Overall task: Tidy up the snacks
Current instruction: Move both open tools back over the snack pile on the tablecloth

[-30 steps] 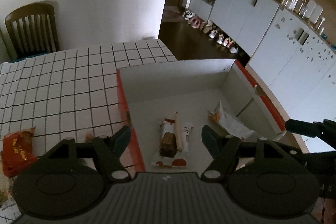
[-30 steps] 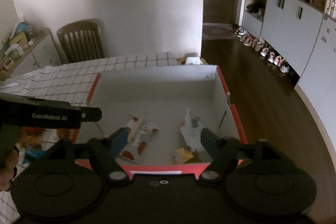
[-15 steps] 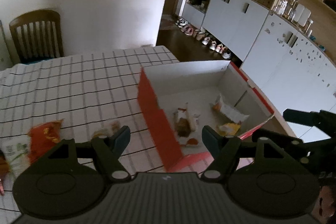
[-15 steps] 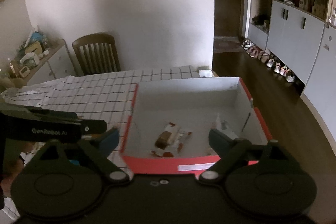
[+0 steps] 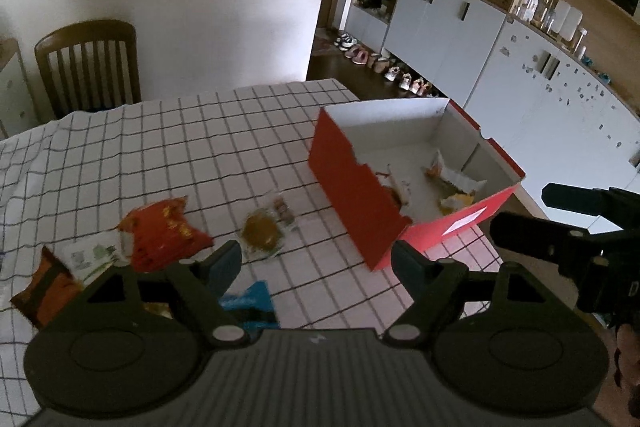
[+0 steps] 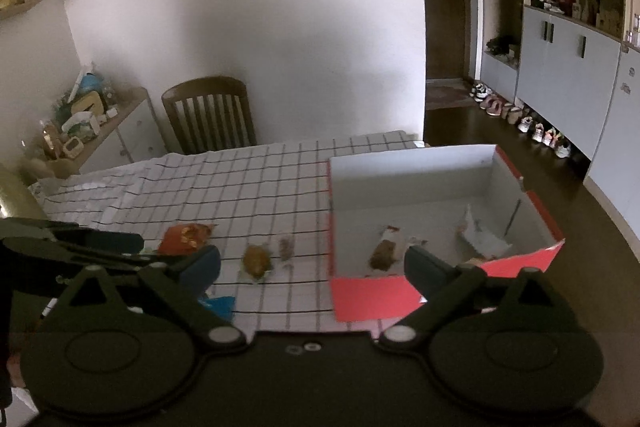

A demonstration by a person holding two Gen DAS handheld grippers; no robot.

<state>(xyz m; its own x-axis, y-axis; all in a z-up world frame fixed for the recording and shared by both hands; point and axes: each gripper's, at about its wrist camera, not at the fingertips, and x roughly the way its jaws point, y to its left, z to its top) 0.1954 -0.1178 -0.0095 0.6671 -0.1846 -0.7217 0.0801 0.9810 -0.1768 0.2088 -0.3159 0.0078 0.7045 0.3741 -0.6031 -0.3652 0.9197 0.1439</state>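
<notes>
At the far left of the checked tablecloth (image 5: 168, 147) an orange packet (image 5: 44, 289) is lying beside a white-and-green sachet (image 5: 90, 255), with a red snack bag (image 5: 162, 233) overlapping it. The left gripper (image 5: 316, 261) is hovering above the cloth with its jaws standing wide and nothing between them; they have just been opening further. A blue wrapper (image 5: 250, 301) is lying just below it, and a clear packet with a brown cake (image 5: 262, 233) is sitting near the middle. Further right, the red box (image 5: 352, 187) (white inside) is holding several wrapped snacks (image 6: 386, 251). The right gripper (image 6: 312, 269) is hanging over the table's near edge, jaws likewise spread wide and empty, having just been opening.
</notes>
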